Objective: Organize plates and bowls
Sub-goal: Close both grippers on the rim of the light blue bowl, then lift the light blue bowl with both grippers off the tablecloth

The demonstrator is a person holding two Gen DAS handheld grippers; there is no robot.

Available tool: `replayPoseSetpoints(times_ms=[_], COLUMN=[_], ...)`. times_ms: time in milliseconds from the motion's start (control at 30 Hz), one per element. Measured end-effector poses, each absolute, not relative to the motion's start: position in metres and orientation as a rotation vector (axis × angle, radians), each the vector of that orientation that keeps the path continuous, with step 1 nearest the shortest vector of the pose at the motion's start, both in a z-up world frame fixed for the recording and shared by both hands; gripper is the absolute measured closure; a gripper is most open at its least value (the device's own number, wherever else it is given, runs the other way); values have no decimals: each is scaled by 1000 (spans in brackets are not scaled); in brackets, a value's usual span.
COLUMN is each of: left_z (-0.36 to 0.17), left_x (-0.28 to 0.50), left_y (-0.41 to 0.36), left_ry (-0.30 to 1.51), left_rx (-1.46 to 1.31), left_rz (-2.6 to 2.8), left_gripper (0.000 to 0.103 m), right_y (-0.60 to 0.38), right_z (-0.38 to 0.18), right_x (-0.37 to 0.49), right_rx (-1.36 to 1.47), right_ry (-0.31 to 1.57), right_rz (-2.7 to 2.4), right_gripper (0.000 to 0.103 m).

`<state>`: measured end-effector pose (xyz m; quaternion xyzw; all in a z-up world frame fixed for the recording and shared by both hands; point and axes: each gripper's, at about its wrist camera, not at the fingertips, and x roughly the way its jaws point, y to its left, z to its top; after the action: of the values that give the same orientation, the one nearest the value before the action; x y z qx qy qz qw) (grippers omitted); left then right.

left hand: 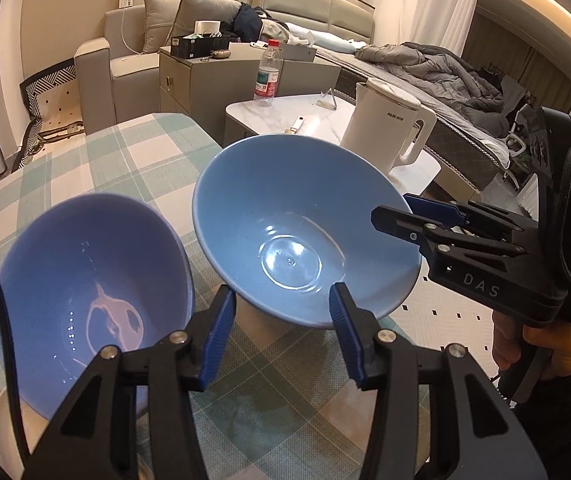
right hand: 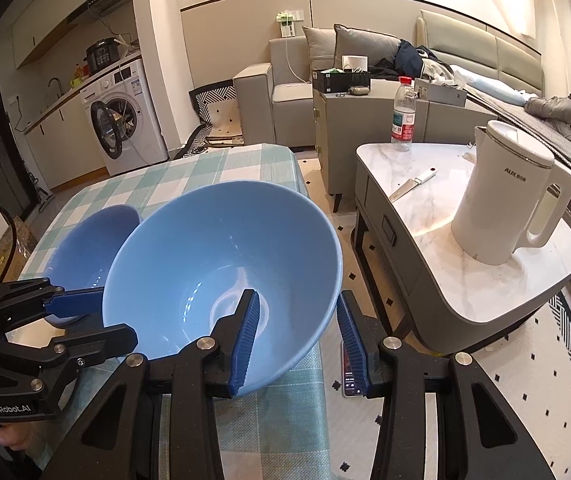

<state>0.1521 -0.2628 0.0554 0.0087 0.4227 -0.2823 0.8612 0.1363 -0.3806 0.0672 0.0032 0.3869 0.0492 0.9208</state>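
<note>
Light blue bowl (right hand: 221, 264): stood tilted on the checked desk (left hand: 97, 168), near its right edge, with its rim between the fingers of the right gripper (right hand: 297, 336)
Right gripper: one finger was inside the bowl and the other outside; the jaws stood apart around the rim, and whether the pads (right hand: 245, 340) actually pressed the wall could not be told from this view
Darker blue bowl (left hand: 89, 292): sat just left of the light blue bowl, apparently on a pale plate (left hand: 5, 420), only partly seen
Left gripper (left hand: 281, 336): open, holding nothing, its fingers spread above the desk between the two bowls
Side table (right hand: 485, 264): well apart to the right, carrying a white kettle (right hand: 505, 196), a water bottle (right hand: 404, 114) and a knife (right hand: 413, 184)
</note>
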Motion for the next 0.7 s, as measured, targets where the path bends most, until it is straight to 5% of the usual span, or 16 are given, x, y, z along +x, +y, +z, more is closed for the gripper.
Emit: replayPoseSetpoints(times_ms=[500, 700], left_z=[90, 69], left_x=[131, 158], left_y=[-251, -234], left_ry=[781, 886], left_rx=[58, 23], left_rz=[-651, -567], left_gripper=[57, 56], right_y=[-339, -345], right_z=[107, 85], right_x=[114, 127], right_rx=[-62, -55], right_ry=[722, 774], right_rz=[169, 157], right_gripper=[61, 61])
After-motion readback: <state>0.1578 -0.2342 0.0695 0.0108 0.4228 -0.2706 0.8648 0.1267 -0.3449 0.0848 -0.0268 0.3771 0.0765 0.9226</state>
